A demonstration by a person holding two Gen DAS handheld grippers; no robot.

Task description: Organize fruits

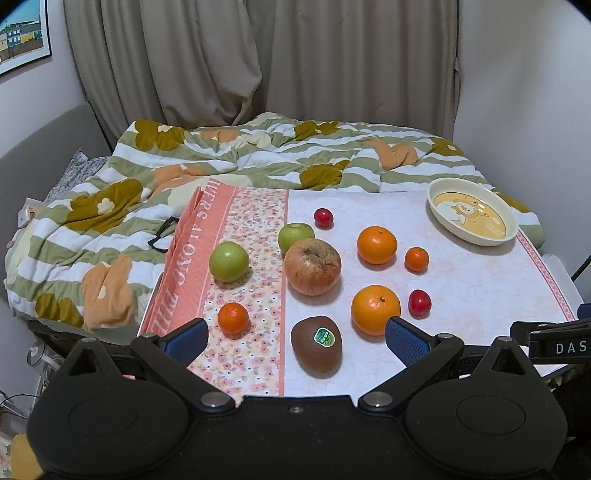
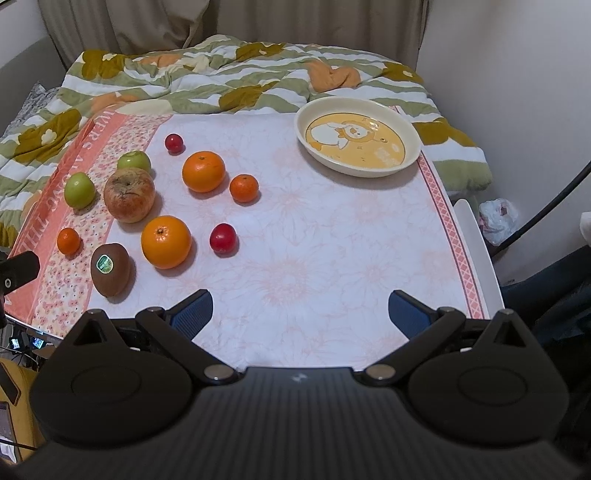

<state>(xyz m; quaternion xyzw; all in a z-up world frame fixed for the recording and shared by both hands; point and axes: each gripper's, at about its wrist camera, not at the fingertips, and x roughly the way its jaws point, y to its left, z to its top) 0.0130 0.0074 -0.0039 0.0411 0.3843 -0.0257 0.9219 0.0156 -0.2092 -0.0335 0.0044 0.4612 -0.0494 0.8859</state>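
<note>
**Fruit spread on the cloth, both grippers wide and empty**

Where the floral tablecloth (image 2: 332, 240) covers the table, ten fruits lie loose on its left half, and a cream plate (image 2: 357, 168) with a yellow cartoon print sits bare at the far right corner. Behind the table a bed carries a rumpled green-and-white striped quilt (image 1: 240, 155) with orange and mustard flowers; beige curtains (image 1: 258, 55) hang behind it, and a framed picture (image 1: 22, 33) shows on the left wall.

Nearest the left gripper is a brown kiwi (image 1: 317, 345) with a green sticker, with a large orange (image 1: 375, 309) just to its right and a small red fruit (image 1: 419, 302) beyond that. A small tangerine (image 1: 233, 318) lies left of the kiwi on the flowered band. Farther back sit a blotchy red apple (image 1: 313, 266), touching or nearly touching a green apple (image 1: 295, 236) behind it, and a second green apple (image 1: 229, 261) apart on the left. A second large orange (image 1: 376, 244), another tangerine (image 1: 416, 259) and another red fruit (image 1: 323, 217) lie towards the back.

The left gripper (image 1: 295, 338) hovers at the near edge, its blue-padded fingers spread wide either side of the kiwi, touching nothing. The right gripper (image 2: 301, 312) is likewise spread wide over bare cloth, empty, well apart from the fruit and the plate.
</note>
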